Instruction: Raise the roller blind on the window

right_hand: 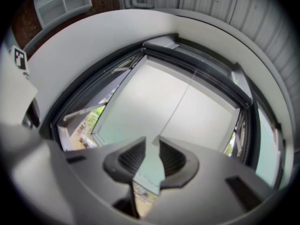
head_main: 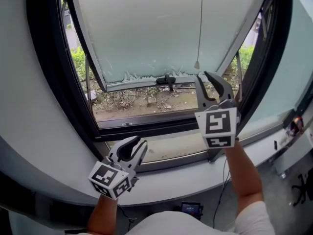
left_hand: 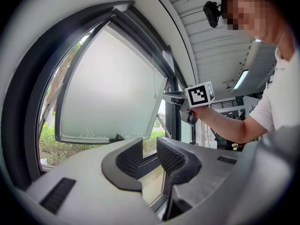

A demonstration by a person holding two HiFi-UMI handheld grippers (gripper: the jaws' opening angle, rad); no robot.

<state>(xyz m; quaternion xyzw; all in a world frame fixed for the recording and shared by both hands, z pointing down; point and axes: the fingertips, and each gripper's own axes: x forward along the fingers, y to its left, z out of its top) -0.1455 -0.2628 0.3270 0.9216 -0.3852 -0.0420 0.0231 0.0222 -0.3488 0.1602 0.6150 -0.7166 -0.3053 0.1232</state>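
Fingers of the right gripper (head_main: 201, 75) stand apart and grip nothing, tips just below the small cone pull (head_main: 196, 64) that ends the thin pull cord (head_main: 201, 23). Head view: cord hangs in front of the frosted pane of the tilted-out window sash (head_main: 146, 33), right of its black handle (head_main: 166, 79). Roller blind itself not made out, likely rolled at the frame top, out of shot. Left gripper (head_main: 138, 142) sits low over the pale sill (head_main: 166, 185), fingers apart too, empty. Left gripper view: ribbed dark pads parted, only window behind them, cord a hairline against matte glass, dark metal frame. Right gripper view: pads parted, cone pull right at their tips, not pinched; cord runs up to the top frame. Judgement: cord is light, limp, swings easily, and is thin and slick enough to slip through the pads. Take it just above the cone, which works as a stop, and pull steadily, no jerk.
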